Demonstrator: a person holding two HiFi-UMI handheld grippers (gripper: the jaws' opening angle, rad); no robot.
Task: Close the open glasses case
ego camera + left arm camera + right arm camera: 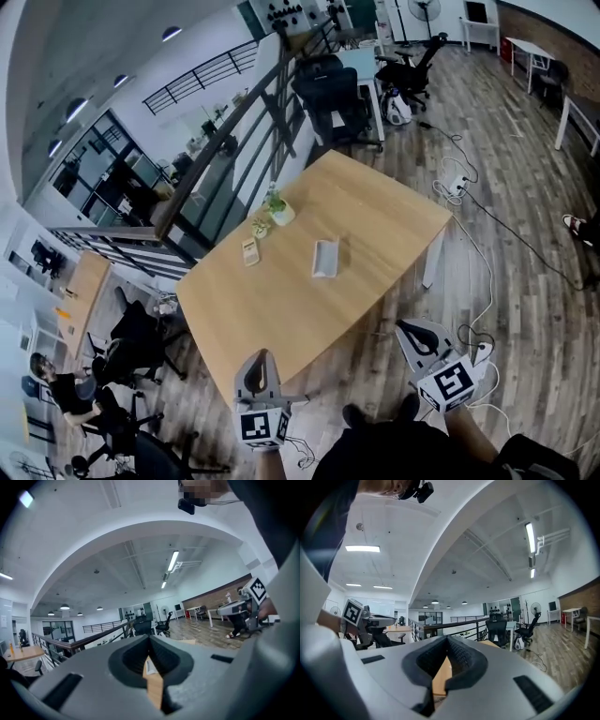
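Head view — wood table [380, 211], office rm [511, 131]; left tool [263, 359], right tool [411, 330] jaws together.

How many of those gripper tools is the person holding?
2. The left gripper hovers by the wooden table's near edge; the right gripper hovers over the floor beside it.

Bare tabletop [281, 314] is stretching from the near edge up to the case [325, 258], leaving an open way in from the front. On the case's left, a plant [277, 210] and a small tan item [250, 251] are standing near it, narrowing that side. The right and far sides are lying open. A railing [202, 175] is running past the tabletop's left edge, well apart.
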